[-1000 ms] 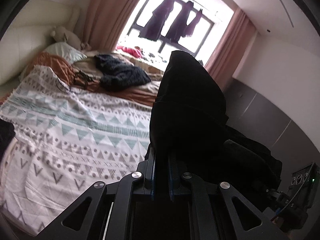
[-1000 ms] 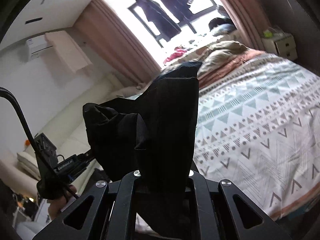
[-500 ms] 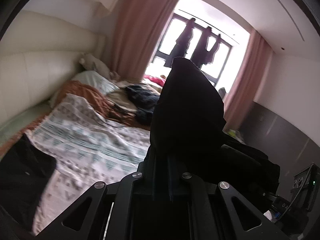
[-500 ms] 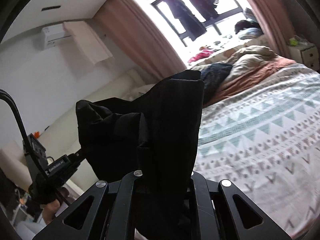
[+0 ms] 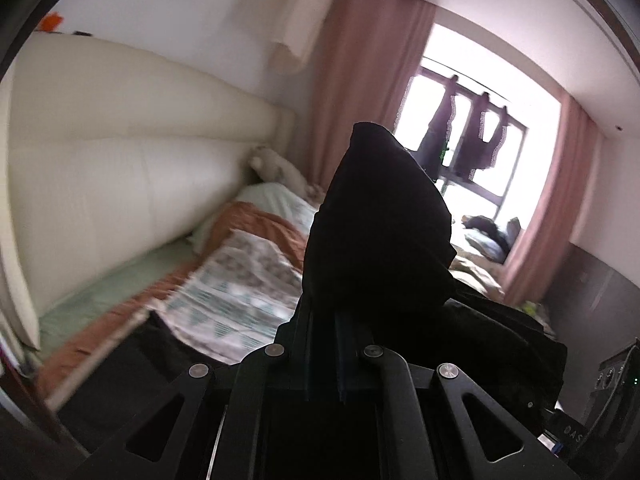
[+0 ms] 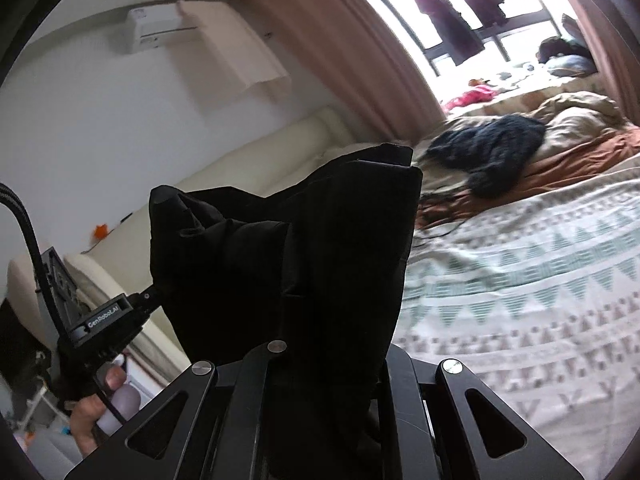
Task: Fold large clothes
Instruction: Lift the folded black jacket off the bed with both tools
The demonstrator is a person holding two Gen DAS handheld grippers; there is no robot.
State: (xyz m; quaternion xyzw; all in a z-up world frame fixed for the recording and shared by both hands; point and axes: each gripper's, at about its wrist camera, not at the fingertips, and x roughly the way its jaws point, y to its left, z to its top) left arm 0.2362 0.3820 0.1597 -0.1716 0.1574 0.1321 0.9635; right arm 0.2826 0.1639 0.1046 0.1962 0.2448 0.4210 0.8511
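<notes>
Nearest the cameras, the left gripper (image 5: 340,344) and the right gripper (image 6: 320,360) each had their fingers pinched narrow on a bunched edge of the black garment (image 6: 304,248), which hung raised between them above the bed (image 6: 520,288). Beyond lay the patterned quilt (image 5: 240,288), a dark sweater (image 6: 492,152) and the bright window (image 5: 480,128). The step looked like carrying the cloth over; next it would need spreading flat on the quilt.
</notes>
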